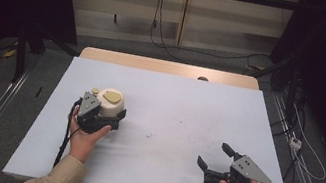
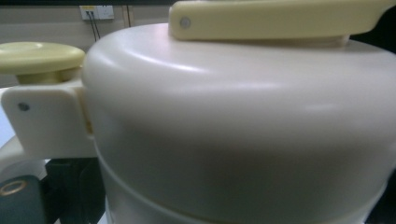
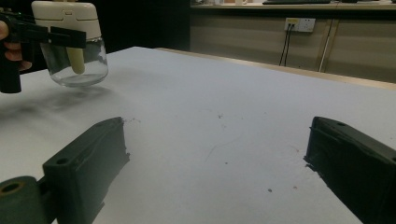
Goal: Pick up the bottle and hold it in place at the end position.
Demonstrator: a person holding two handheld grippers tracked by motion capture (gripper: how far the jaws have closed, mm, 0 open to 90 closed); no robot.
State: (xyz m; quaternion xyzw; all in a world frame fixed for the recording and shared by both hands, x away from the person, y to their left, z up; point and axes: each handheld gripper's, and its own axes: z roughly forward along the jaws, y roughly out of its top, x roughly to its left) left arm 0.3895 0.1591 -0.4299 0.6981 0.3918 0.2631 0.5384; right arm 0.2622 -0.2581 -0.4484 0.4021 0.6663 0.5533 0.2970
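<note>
The left tongs (image 1: 105, 114) are clamped around the jar (image 1: 110, 103), a glass vessel with a cream cap and a pale yellow lever on top. In the right gripper view the jar (image 3: 74, 44) appears lifted off the worktop (image 1: 173, 108), its glass base hanging clear above a faint shadow, so I judge the grasp made and the lift under way; where it is to go cannot be told. The right tongs (image 1: 216, 157) stand wide apart and hold nothing, well off to the right of the jar and nearer the person. Between the jar and the right tongs the pale sheet carries a few dark specks and nothing that would block a move. Beyond the jar, a small dark knob (image 1: 203, 79) sits on the wooden far edge, out of the way.
</note>
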